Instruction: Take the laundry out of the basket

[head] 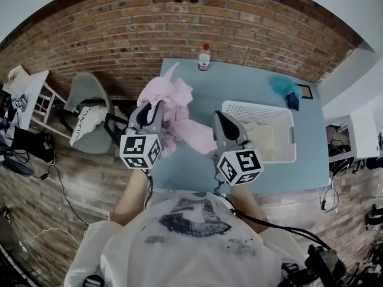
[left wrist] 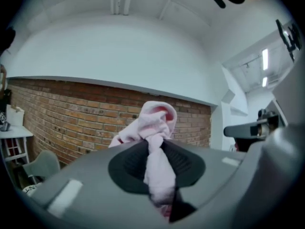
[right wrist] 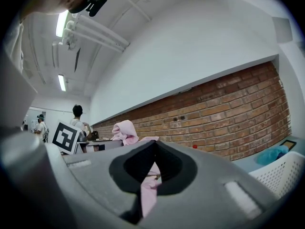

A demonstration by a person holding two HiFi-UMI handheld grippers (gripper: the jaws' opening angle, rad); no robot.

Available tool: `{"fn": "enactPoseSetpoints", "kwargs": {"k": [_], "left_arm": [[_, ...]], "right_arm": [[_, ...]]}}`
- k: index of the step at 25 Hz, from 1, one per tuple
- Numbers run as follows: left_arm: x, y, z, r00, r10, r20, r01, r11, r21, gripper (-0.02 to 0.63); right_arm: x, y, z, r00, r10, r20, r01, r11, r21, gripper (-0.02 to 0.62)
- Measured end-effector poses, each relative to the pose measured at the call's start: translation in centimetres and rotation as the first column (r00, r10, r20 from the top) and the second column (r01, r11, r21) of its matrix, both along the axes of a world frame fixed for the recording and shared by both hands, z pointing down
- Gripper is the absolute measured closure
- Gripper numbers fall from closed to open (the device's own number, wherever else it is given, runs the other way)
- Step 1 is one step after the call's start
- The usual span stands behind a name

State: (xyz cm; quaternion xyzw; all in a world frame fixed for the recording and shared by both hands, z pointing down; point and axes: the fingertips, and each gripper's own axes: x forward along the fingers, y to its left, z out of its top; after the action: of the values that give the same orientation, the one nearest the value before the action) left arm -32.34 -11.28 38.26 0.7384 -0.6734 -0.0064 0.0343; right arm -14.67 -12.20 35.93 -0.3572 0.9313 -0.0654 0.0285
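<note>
One blue table [head: 263, 88] carries the white basket [head: 258, 107] (pale cloth [head: 263, 137] inside it). Left of the basket, a pink garment [head: 179, 109] is held up, the left gripper [left wrist: 155, 144] clamped on a bunched fold and the right gripper [right wrist: 154, 149] closed on an edge nearer the basket.

Table [head: 239, 82] centre and far part open; basket [head: 292, 130] fills right side, bottle [head: 204, 58] at far edge, chair [head: 90, 112] beside left edge.

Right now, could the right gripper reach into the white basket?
Probably: the open-topped white basket sits right beside the right gripper, but its fingers are shut on the pink garment.
</note>
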Motion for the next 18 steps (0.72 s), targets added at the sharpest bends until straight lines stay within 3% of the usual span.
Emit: {"fn": "enactPoseSetpoints", "kwargs": {"k": [8,18], "left_arm": [[-2.5,1.5,2.3,1.000,-0.014,-0.023,0.013,0.999,-0.035,0.537],[-2.9,1.6,8.0,0.999,-0.005,-0.046,-0.001,0.990,-0.143,0.537]], "right_arm": [[-3.1,1.0,1.2,0.999,-0.032,-0.004,0.032,0.999,-0.019,0.598],[-4.6,1.2,3.9,0.999,-0.036,-0.033,0.034,0.996,-0.077,0.598]]}}
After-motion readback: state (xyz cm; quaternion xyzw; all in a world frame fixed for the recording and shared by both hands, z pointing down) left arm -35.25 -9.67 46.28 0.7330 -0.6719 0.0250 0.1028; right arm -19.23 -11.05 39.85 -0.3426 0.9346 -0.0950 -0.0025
